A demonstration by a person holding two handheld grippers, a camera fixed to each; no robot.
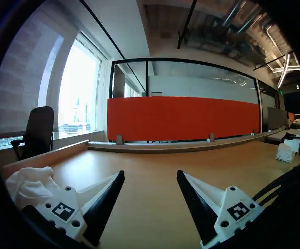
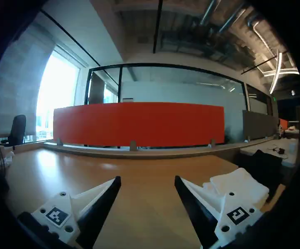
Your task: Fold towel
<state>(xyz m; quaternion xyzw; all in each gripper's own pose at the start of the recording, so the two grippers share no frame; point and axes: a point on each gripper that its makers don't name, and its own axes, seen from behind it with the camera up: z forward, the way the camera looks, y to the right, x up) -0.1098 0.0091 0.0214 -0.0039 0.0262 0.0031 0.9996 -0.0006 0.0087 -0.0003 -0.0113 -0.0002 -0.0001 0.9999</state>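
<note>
Above the table (image 1: 162, 159), left tool (image 1: 150, 171) and right tool (image 2: 147, 177) spread, empty; crumpled towel (image 1: 29, 184) beside the left

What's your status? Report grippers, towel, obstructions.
Left gripper open, empty. Right gripper open, empty. Crumpled white towel beside left gripper, untouched; folded white towel beside right. Nothing blocking on desk.

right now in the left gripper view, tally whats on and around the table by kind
white towel heaps: 2
black office chair: 1
orange divider panel: 1
wooden table: 1
total: 5
</note>
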